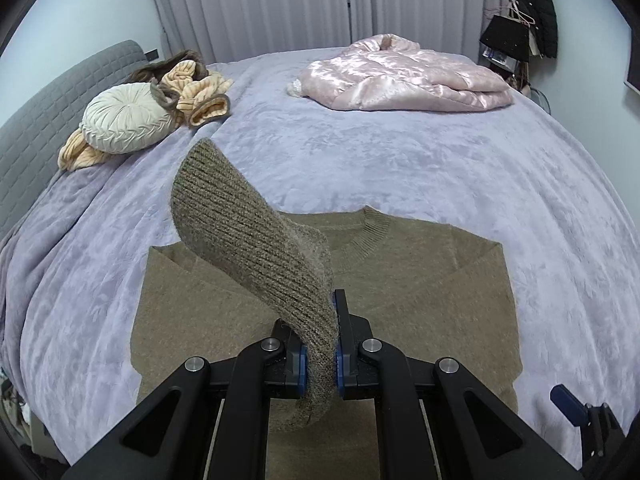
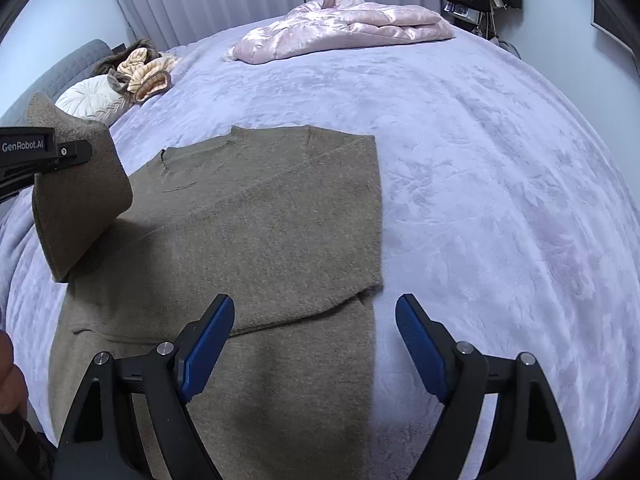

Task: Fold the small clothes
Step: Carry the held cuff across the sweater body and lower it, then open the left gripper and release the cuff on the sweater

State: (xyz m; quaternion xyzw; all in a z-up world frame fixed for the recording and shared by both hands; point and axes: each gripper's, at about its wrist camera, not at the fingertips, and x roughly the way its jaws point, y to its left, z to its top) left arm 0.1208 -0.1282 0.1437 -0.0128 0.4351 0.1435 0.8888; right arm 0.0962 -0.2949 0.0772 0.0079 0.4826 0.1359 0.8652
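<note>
A brown knit sweater [image 1: 420, 288] lies flat on the lilac bedspread, its right sleeve folded in across the body [image 2: 256, 216]. My left gripper [image 1: 322, 354] is shut on the ribbed cuff of the left sleeve [image 1: 248, 232] and holds it up above the sweater's body. In the right wrist view that lifted sleeve [image 2: 80, 200] hangs at the left from the left gripper [image 2: 52, 152]. My right gripper [image 2: 316, 320] is open and empty, hovering over the sweater's right lower edge.
A folded pink satin quilt [image 1: 404, 76] lies at the far side of the bed. A round cream cushion [image 1: 126, 120] and striped peach clothes [image 1: 200, 88] sit by the grey headboard [image 1: 48, 112] at left. Curtains and hanging dark clothes [image 1: 532, 12] stand behind.
</note>
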